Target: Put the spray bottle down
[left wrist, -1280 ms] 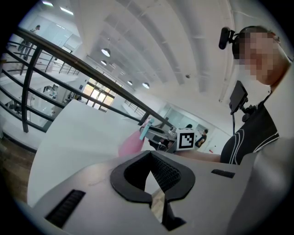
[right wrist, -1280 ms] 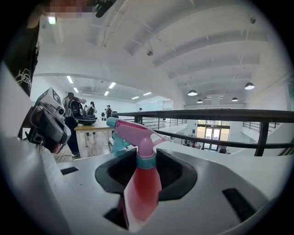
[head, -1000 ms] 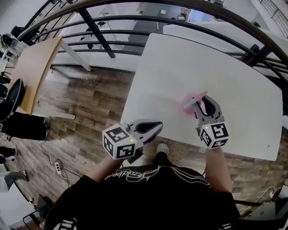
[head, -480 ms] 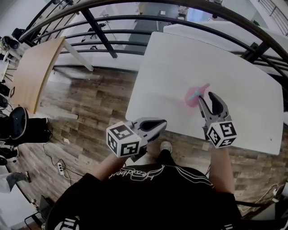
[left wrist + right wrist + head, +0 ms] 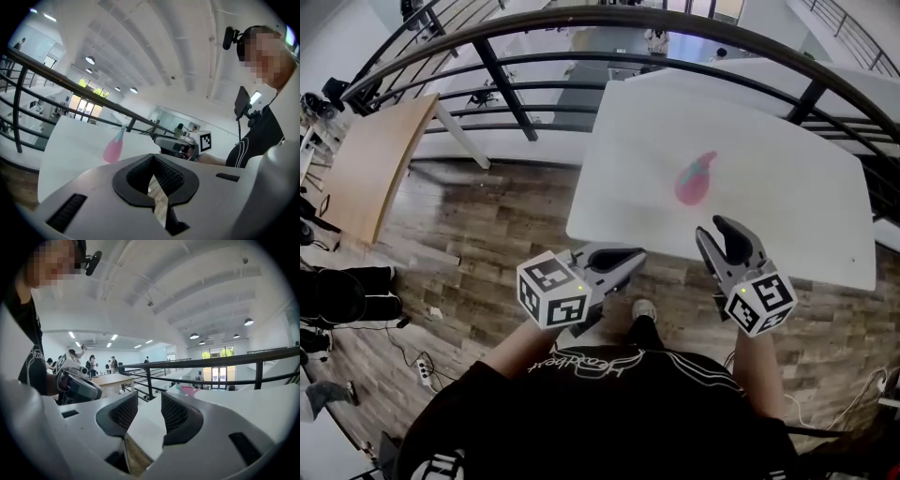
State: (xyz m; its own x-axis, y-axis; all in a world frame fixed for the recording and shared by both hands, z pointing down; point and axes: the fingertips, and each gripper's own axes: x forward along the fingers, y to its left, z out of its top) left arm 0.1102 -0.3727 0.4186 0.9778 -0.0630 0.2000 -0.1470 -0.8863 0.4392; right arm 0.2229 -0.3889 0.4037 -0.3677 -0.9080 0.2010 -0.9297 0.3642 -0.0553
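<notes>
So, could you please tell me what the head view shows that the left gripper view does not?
Only the head view shows the marker cube on the left gripper, the person's shoe and the wooden table. Only the left gripper view shows the ceiling lights and the head-mounted camera. Both show the pink spray bottle on the white table, free of either gripper, along with the right gripper and the black railing.
</notes>
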